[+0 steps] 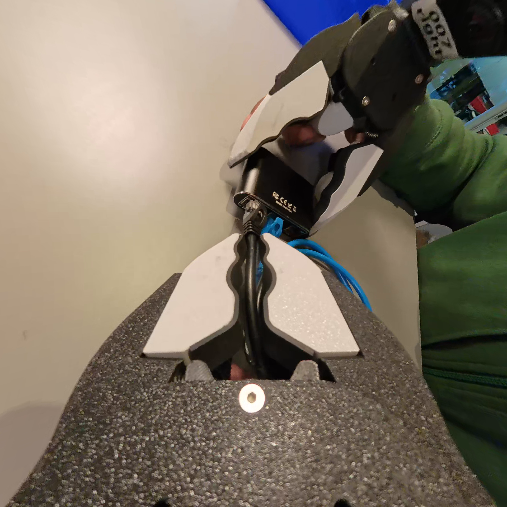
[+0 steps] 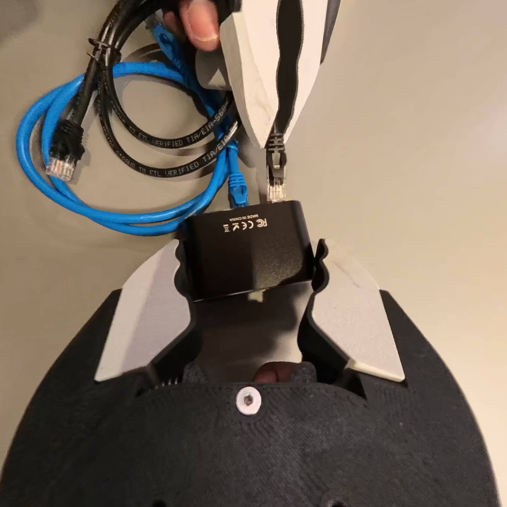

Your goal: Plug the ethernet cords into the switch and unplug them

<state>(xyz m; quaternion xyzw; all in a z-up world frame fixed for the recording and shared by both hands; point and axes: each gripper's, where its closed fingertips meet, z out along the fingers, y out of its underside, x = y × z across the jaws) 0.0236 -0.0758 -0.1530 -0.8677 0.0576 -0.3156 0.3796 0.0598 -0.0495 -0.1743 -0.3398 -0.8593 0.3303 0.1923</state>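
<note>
Two grippers engaged: right gripper (image 2: 248, 271) clamped on black switch (image 2: 247, 247), port face pointing away toward left gripper (image 1: 250, 237). Left gripper closed on black ethernet cord (image 1: 251, 274) just behind plug (image 2: 276, 189); plug tip at right-hand port mouth, long axis roughly in line with port, not seated. Blue cord plug (image 2: 238, 192) already at neighbouring port, close beside. Farther off, loose coils and spare black plug (image 2: 64, 153) on beige table (image 2: 411, 137), clear of path.

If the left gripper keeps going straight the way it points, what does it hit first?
Probably the small black switch box: the left gripper holds the black ethernet cord, its clear plug at a port.
</note>
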